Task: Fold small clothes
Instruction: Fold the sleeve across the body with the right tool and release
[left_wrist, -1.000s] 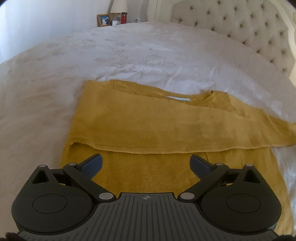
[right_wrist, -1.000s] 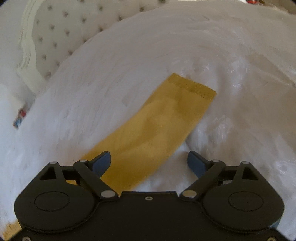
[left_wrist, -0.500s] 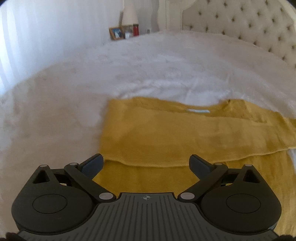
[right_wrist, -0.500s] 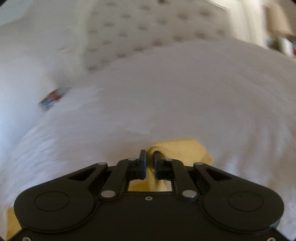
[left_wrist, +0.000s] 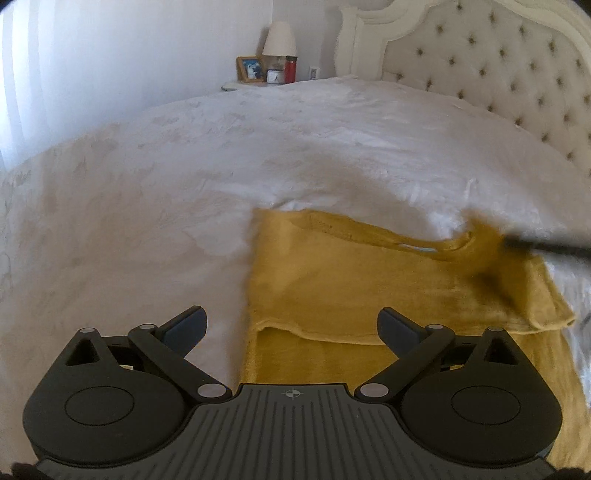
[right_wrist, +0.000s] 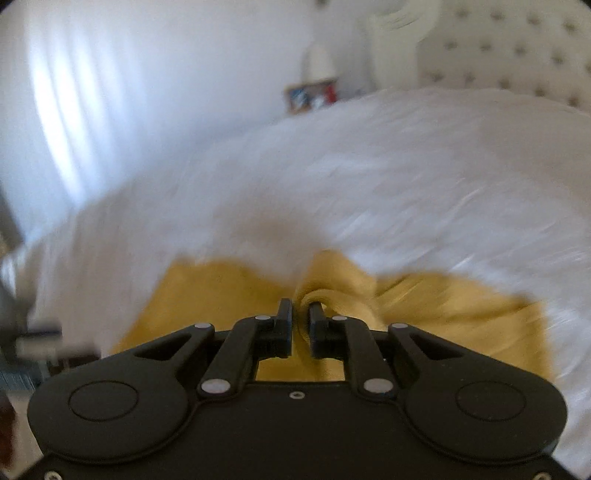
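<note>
A mustard yellow sweater (left_wrist: 351, 280) lies flat on the white bed, one sleeve folded across its chest. My left gripper (left_wrist: 291, 315) hovers open over the sweater's lower left edge, nothing between its fingers. In the right wrist view my right gripper (right_wrist: 300, 314) pinches the bunched end of the other sleeve (right_wrist: 340, 284) above the sweater body (right_wrist: 221, 295); its jaws are opening slightly, with cloth still between the pads. The left wrist view shows that gripper as a dark blur (left_wrist: 546, 245) at the right edge, with the lifted sleeve (left_wrist: 487, 236) smeared by motion.
The white bedspread (left_wrist: 221, 166) spreads wide to the left of the sweater and beyond it. A tufted headboard (left_wrist: 498, 74) stands at the back right. Behind the bed a nightstand carries a lamp (left_wrist: 279, 38), a picture frame (left_wrist: 249, 68) and a red bottle (left_wrist: 290, 68).
My right gripper shut on the end of the outstretched sleeve, rolled, and swept it across over the sweater body. The left gripper stayed open and drifted left of the sweater.
</note>
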